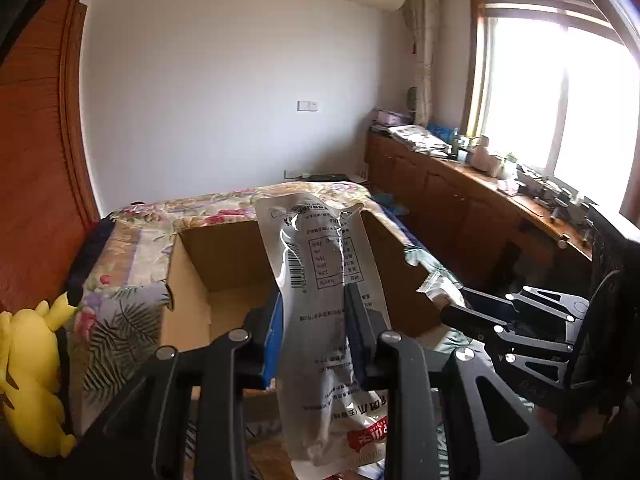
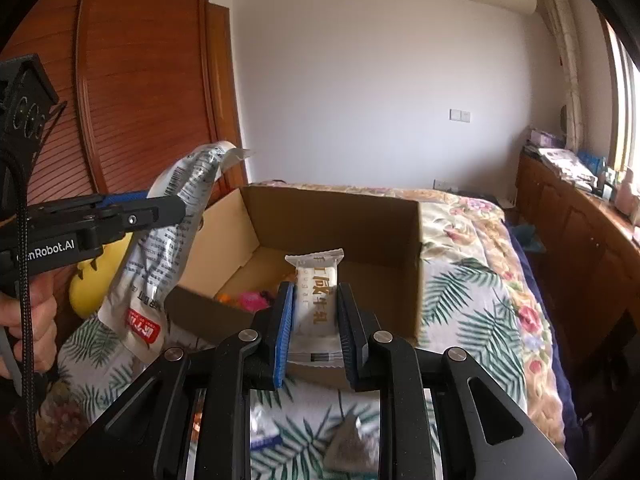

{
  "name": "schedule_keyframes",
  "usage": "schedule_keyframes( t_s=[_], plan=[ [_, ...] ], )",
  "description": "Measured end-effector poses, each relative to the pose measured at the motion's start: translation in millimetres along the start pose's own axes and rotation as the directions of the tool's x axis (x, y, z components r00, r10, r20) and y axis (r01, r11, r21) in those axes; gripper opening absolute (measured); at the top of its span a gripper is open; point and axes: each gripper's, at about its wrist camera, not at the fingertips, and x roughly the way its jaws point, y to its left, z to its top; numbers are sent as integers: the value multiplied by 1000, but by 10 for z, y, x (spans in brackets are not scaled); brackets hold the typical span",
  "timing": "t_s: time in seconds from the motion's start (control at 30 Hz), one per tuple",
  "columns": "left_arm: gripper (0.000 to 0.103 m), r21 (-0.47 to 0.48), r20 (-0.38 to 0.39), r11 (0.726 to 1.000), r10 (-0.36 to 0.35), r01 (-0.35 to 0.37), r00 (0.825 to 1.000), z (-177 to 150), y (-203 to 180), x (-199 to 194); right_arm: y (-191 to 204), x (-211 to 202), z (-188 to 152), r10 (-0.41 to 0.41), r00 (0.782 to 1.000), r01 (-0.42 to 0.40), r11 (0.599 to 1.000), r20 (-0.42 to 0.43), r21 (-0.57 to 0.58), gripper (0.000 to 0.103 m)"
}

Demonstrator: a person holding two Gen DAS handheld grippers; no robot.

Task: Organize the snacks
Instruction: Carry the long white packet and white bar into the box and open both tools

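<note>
Floral bedding (image 2: 472, 280) fills mid-frame, bearing one open cardboard box (image 2: 332, 216). Left gripper (image 1: 314, 320) clamps one long silver snack pouch (image 1: 316, 280) centre frame; right gripper (image 2: 314, 320) pinches one white nougat bar (image 2: 316, 300) over the box, where perhaps two bright wrappers (image 2: 250, 300) lie

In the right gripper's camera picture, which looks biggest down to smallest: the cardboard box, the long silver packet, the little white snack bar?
1. cardboard box
2. silver packet, held by the left gripper
3. white snack bar, held by the right gripper

The bar sits nearest the camera, so it probably looks larger than it really is.
</note>
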Motion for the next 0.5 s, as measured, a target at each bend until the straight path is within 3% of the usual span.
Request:
schedule_keyframes(
  t_s=[0.5],
  plan=[
    [28,8,-113,998,67,-66,991,169,339,845,-130,698,98,35,997,-33,999,-76,28,21]
  ],
)
